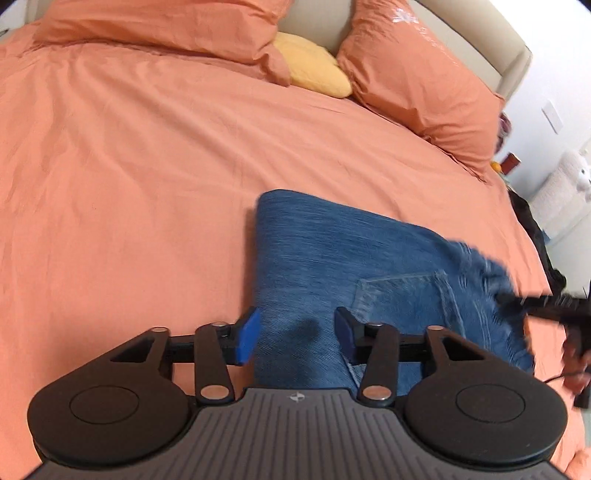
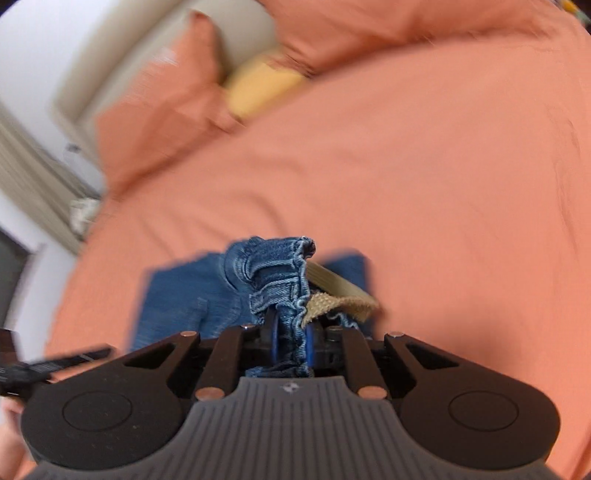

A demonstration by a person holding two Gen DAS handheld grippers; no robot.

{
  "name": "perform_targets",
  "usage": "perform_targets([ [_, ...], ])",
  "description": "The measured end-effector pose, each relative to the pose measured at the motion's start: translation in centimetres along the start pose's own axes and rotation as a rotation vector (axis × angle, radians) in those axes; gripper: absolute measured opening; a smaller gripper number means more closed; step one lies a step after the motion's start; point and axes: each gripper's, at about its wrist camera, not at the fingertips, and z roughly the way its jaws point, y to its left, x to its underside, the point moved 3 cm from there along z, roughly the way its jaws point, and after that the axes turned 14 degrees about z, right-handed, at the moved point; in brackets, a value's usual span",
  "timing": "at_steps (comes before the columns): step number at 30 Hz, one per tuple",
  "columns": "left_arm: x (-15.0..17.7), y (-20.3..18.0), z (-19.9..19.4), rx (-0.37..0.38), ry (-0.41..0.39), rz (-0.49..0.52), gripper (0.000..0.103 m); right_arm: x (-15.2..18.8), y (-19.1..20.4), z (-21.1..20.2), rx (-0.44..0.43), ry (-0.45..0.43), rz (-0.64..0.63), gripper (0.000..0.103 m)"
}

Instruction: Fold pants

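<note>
Denim bunched tight in right claw (image 2: 290,345): blue pads pinch a gathered, ruffled waistband edge of the jeans (image 2: 269,273), w/ a tan webbing strip (image 2: 343,304) poking out just beside the pinch on the right. Rest of jeans lies behind that, blurred, flat on the bed. Left claw (image 1: 295,334) stands wide, nothing held; its blue pads (image 1: 246,338) straddle the near edge of the folded jeans (image 1: 332,243), left pad at the fabric's left border, right pad over the denim. Can't tell if pads touch cloth. Back pocket (image 1: 402,295) faces up, right of centre; far-right denim edge is lifted & smeared w/ blur where the other tool's black body (image 1: 554,306) meets it, part of a hand (image 1: 576,369) below. Jeans sit near the front-right part of the bed, on orange cover (image 1: 147,166), lightly creased. Farther back: two orange pillows (image 1: 424,81), yellow cushion (image 1: 314,66) wedged between them against beige headboard (image 1: 480,33). Far right, off the bed: white wall, white plush toy (image 1: 576,173), small items too blurred to ID.
</note>
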Motion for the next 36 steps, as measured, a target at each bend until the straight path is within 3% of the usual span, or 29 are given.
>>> perform_targets([
  [2,0.0,0.5,0.6,0.006,0.018,-0.031,0.062,0.2,-1.6,0.9,0.009,0.006,0.061,0.012],
  [5,0.1,1.0,1.4,0.040,0.055,-0.064,0.062,0.2,-2.0,1.0,0.023,0.017,0.095,0.027],
  [8,0.1,1.2,1.9,0.075,0.073,-0.076,0.062,-0.1,-1.3,0.3,0.029,0.023,0.053,0.059],
  [9,0.2,1.3,2.1,0.072,0.076,-0.079,0.062,-0.1,-1.4,0.1,0.036,0.030,0.037,0.079],
  [10,0.3,1.4,2.3,0.075,0.081,-0.085,0.063,0.1,-1.7,0.1,0.043,0.039,0.022,0.080],
  [13,0.8,1.8,3.2,0.100,0.103,-0.112,0.064,0.7,-3.4,0.4,0.056,0.097,0.046,0.080],
  [20,2.2,2.7,4.8,0.162,0.116,-0.201,0.068,1.3,-7.4,2.9,-0.105,0.167,0.291,0.078],
  [21,2.3,2.9,4.9,0.172,0.113,-0.214,0.068,1.3,-7.4,3.1,-0.118,0.163,0.295,0.074],
  [23,2.4,3.1,4.9,0.179,0.109,-0.216,0.065,1.4,-7.1,3.3,-0.147,0.163,0.283,0.054],
  [26,2.2,2.5,4.6,0.165,0.106,-0.187,0.051,1.6,-6.6,3.6,-0.142,0.158,0.276,0.051],
  [32,1.7,0.3,3.8,0.093,0.094,-0.085,0.025,1.5,-4.4,2.8,-0.103,0.126,0.195,0.034],
  [36,1.2,-1.0,2.8,0.047,0.076,-0.005,0.016,1.5,-2.5,1.6,-0.054,0.099,0.129,0.026],
])
